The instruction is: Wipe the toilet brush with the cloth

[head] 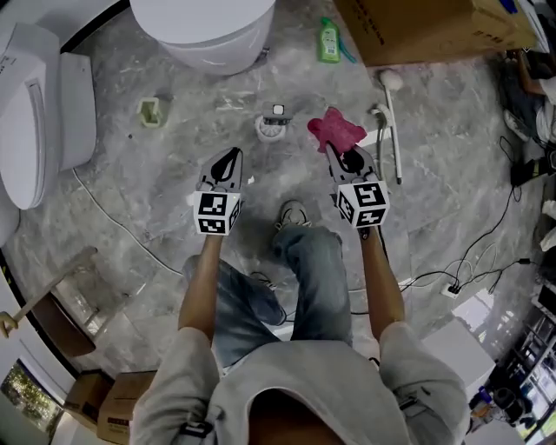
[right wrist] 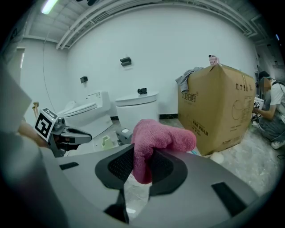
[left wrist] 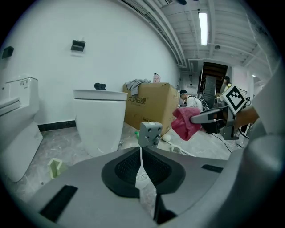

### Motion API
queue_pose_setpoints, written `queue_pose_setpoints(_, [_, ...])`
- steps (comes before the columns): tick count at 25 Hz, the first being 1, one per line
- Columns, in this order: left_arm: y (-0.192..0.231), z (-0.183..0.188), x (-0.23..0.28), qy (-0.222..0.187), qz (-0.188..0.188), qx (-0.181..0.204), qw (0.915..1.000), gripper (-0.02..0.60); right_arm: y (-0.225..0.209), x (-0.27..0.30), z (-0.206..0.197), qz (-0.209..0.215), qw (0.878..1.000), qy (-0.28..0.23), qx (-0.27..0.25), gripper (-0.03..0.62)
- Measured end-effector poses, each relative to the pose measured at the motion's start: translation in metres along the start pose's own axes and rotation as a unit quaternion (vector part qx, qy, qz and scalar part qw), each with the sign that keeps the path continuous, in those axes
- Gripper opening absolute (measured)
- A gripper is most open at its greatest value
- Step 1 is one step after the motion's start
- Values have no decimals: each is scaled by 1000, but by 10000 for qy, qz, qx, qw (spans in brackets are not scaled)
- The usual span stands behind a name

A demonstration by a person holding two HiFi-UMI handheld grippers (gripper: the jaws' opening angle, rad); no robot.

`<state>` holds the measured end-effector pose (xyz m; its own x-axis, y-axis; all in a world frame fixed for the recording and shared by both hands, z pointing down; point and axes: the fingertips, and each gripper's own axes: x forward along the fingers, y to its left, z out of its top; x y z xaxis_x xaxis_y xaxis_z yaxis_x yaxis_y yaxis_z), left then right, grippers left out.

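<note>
On the floor near the right gripper [head: 340, 159] lies the toilet brush [head: 394, 130], not yet wiped; right fingers pinch the pink cloth [head: 335, 129], left gripper [head: 227, 163] fingers are together, empty. Next, probably: bring cloth to brush

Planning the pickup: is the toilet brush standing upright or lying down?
Lying down: the toilet brush rests flat on the floor.

A workshop-like test space: toilets [head: 204, 35] on a marble floor [head: 452, 130], a cardboard box [head: 426, 26], loose cables [head: 486, 235].
</note>
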<state>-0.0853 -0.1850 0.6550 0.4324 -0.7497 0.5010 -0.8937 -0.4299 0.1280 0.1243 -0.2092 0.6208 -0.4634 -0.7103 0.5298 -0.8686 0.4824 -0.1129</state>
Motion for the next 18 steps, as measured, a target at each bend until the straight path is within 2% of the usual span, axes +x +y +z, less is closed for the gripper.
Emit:
queue_pose_setpoints(7, [-1, -61, 56, -199, -138, 304, 9992, 28, -13, 50, -57, 14, 9996, -282, -59, 95])
queue_pose_setpoints(12, [1, -96, 72, -325, -128, 302, 9989, 28, -11, 72, -82, 68, 9988, -490, -49, 95])
queue_pose_setpoints(15, [4, -107, 70, -477, -118, 217, 9986, 28, -3, 84, -92, 152, 9981, -594, -75, 95])
queue_pose_setpoints(18, [4, -110, 75, -602, -81, 341, 9976, 28, 2, 93, -103, 234, 9975, -650, -138, 95])
